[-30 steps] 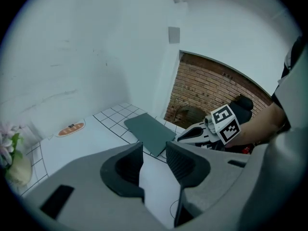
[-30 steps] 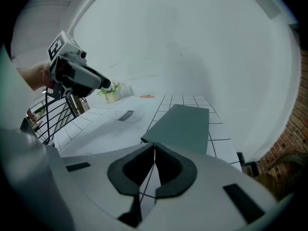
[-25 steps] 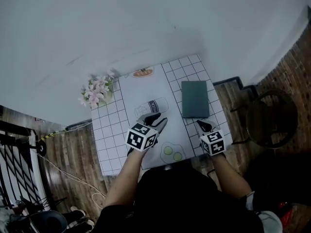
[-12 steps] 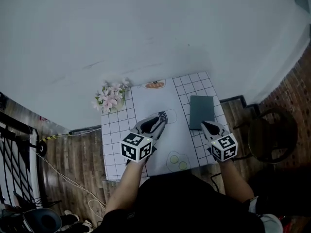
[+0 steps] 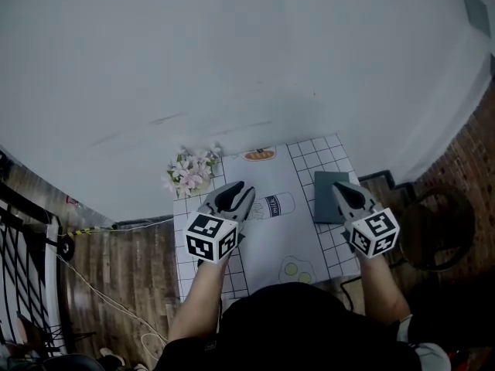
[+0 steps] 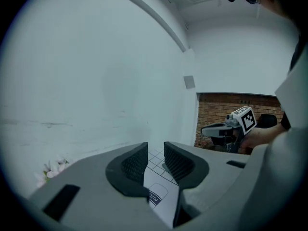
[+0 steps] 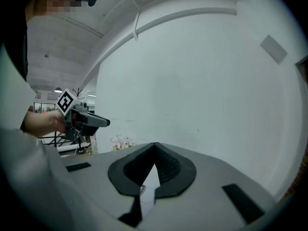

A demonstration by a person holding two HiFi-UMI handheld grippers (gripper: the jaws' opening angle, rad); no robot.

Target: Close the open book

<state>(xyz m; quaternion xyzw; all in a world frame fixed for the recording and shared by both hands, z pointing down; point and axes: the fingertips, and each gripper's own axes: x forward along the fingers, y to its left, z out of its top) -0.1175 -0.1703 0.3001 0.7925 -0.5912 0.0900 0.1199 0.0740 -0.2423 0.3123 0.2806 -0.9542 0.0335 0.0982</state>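
The dark green book [image 5: 331, 197] lies closed and flat on the right side of the checkered table [image 5: 199, 231]. Both grippers are held up in the air above the table and point toward the wall. My left gripper [image 5: 236, 191] hovers over the white placemat [image 5: 274, 222]; its jaws are closing, with a narrow gap and nothing between them [image 6: 156, 159]. My right gripper [image 5: 341, 188] hangs over the book's near end, apart from it, its jaws shut on nothing [image 7: 155, 147]. Each gripper view shows the other gripper off to the side.
A bunch of pink and white flowers [image 5: 191, 172] stands at the table's back left corner against the white wall. The placemat carries printed pictures of a milk bottle [image 5: 275, 205], eggs and bread. Wooden floor, a dark round chair [image 5: 433, 226] and a brick wall lie to the right.
Both grippers have risen from just above the table up toward the head camera. The left jaws stand closer together than before. The book has not moved.
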